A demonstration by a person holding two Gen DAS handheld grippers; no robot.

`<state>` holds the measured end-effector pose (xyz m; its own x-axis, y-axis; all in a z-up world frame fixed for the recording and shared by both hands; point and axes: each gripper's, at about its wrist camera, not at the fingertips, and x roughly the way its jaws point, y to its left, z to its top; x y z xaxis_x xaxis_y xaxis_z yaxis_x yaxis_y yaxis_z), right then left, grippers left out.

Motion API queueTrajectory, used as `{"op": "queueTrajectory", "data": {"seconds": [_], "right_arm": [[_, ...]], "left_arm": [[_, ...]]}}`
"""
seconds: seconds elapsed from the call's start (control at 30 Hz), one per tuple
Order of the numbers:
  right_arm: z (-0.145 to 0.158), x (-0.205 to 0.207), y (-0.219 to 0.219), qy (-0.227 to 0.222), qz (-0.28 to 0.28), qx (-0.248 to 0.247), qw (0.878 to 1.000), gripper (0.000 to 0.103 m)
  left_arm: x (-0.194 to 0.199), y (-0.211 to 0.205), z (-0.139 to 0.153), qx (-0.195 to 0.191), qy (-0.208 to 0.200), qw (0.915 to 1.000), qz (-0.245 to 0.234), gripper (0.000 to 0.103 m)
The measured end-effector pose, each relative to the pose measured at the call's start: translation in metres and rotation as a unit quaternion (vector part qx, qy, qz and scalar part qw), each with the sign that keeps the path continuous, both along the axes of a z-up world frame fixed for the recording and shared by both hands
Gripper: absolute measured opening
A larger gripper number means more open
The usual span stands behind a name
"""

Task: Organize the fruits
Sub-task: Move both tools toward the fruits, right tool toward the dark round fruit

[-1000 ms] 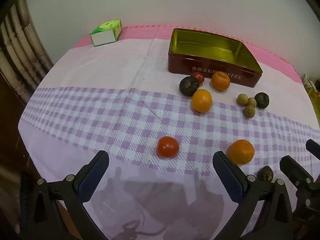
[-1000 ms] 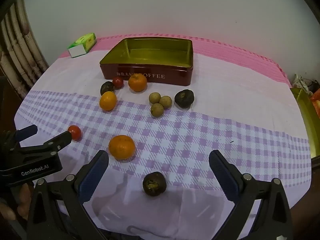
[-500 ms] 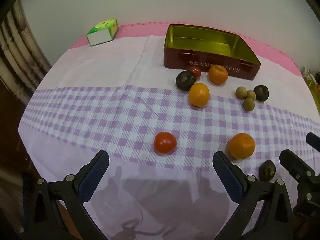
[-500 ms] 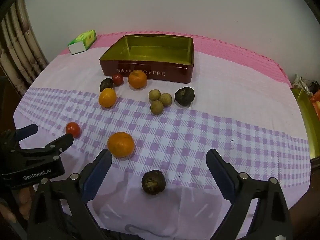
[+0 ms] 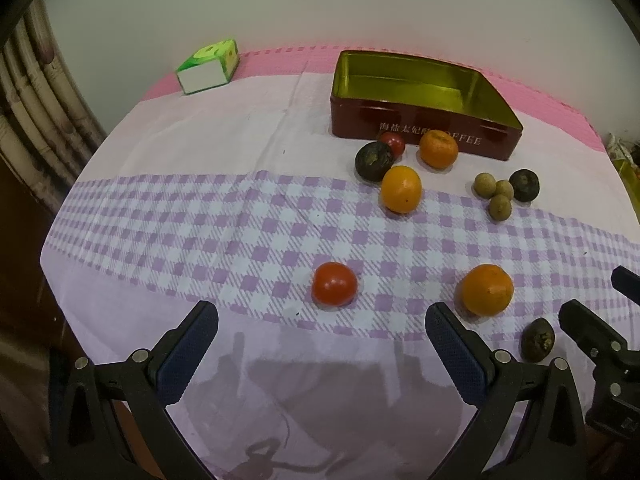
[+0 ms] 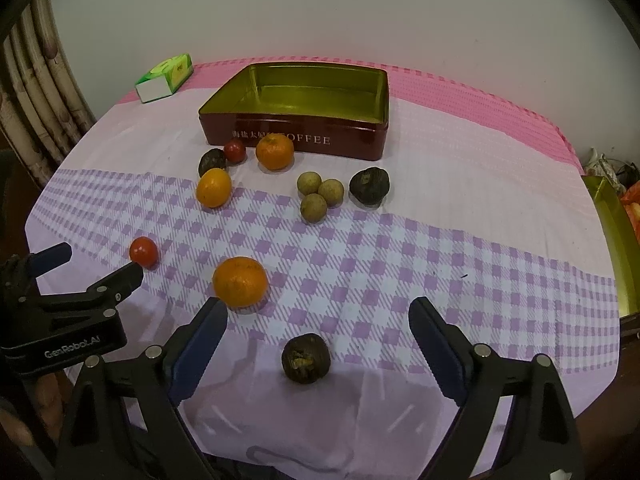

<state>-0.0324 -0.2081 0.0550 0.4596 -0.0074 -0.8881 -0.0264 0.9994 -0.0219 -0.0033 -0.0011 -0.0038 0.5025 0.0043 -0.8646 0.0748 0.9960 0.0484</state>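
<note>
Right wrist view puts a dark wrinkled fruit point(image 6: 306, 358) on the cloth between the spread fingers of the right gripper point(image 6: 318, 332), slightly left of the midline and touching neither pad; the jaws stand wide apart and hold nothing. Just ahead of the left finger lies a large orange point(image 6: 239, 281), close to its tip. From the left wrist, a red tomato point(image 5: 334, 284) sits just beyond the gap of the left gripper point(image 5: 322, 330), whose jaws are likewise spread and empty; that gripper's finger tip lies just beside the tomato in the right view. Farther back, a second orange point(image 6: 213, 187), a dark fruit point(image 6: 212, 161), a small tomato point(image 6: 235, 150) and a tangerine point(image 6: 275, 151) cluster before the front wall of the red tin point(image 6: 348, 142), whose gold inside is bare. Three small tan fruits point(image 6: 320, 193) touch one another beside another dark fruit point(image 6: 369, 185). All rest on a checked tablecloth point(image 6: 440, 240); a green box point(image 6: 164, 78) lies at the far left edge.
</note>
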Motion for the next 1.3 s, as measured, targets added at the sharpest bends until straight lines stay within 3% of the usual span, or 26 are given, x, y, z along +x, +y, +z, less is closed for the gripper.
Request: {"op": "queueTrajectory", "data": {"seconds": [0.4, 1.3], "right_arm": [[-0.001, 0.000, -0.001, 0.008, 0.001, 0.002, 1.000, 0.087], [-0.008, 0.001, -0.001, 0.028, 0.006, 0.001, 1.000, 0.083]], "left_arm": [[-0.006, -0.004, 0.003, 0.009, -0.010, 0.9999, -0.011, 0.102], [-0.002, -0.002, -0.015, 0.007, 0.032, 0.9995, -0.004, 0.102]]}}
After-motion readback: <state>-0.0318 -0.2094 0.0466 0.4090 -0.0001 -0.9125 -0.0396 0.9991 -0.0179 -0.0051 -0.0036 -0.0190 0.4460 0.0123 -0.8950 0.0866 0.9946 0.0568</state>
